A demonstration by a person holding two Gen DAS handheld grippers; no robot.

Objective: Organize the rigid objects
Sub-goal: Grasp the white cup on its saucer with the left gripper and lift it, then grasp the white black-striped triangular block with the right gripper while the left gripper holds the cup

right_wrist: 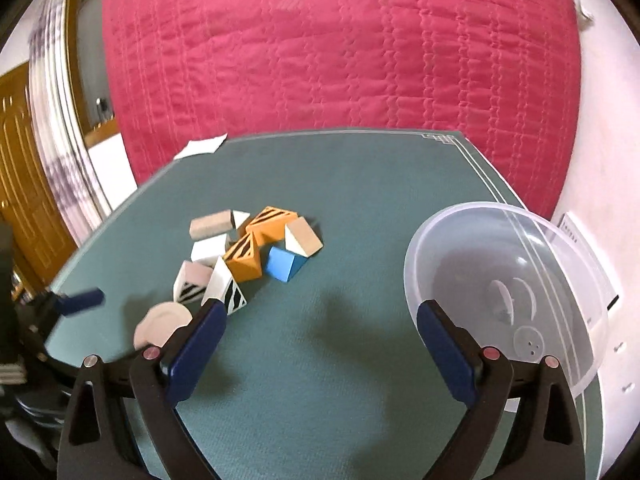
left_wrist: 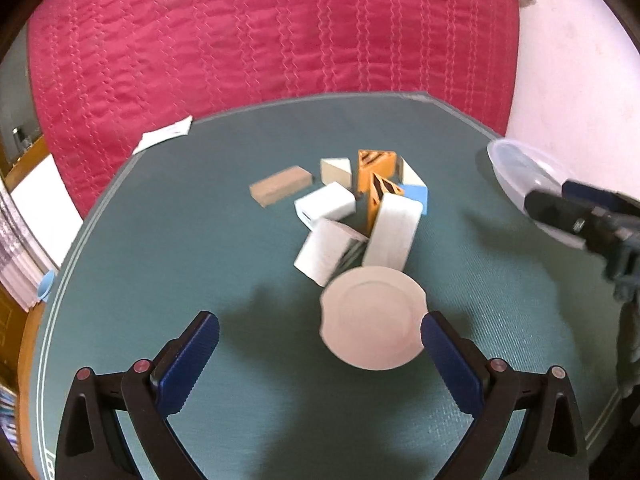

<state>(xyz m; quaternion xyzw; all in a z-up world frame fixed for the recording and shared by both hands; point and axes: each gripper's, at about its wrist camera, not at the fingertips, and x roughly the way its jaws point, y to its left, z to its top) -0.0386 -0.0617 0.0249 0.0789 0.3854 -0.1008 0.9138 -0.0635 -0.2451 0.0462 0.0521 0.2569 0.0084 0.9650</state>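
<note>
Both my left tool (left_wrist: 320, 334) and right tool (right_wrist: 320, 322) wide open and empty; painted wooden blocks (right_wrist: 244, 256) all loose on green desk (right_wrist: 340, 360), clear plastic bowl (right_wrist: 508, 292) unfilled.

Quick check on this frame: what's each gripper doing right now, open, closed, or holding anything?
Left gripper: open, holding nothing; the round disc lies on the table between its fingers.
Right gripper: open, holding nothing; the clear plastic bowl sits beside its right finger.

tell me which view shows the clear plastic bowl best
The right wrist view: the clear plastic bowl fills the right side, its whole rim and base visible beside the right gripper. The left wrist view catches only part of it at the frame's right edge.
</note>
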